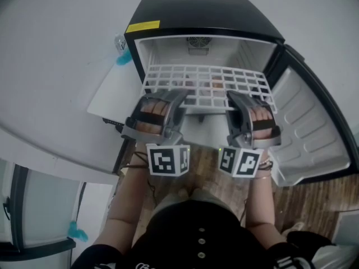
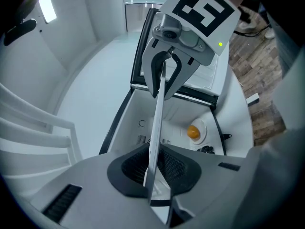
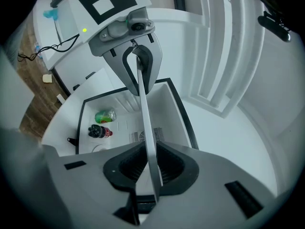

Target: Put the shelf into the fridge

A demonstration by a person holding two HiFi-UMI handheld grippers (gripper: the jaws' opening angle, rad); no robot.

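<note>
Shelf is pinched edgewise by left gripper and right gripper.

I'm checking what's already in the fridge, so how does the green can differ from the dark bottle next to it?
Colour: the green can is bright green with a silvery end, while the dark bottle is nearly black with a red label. Shape: the green can is a short plain cylinder; the dark bottle ends in a dark cap. Both sit side by side inside the open fridge.
</note>
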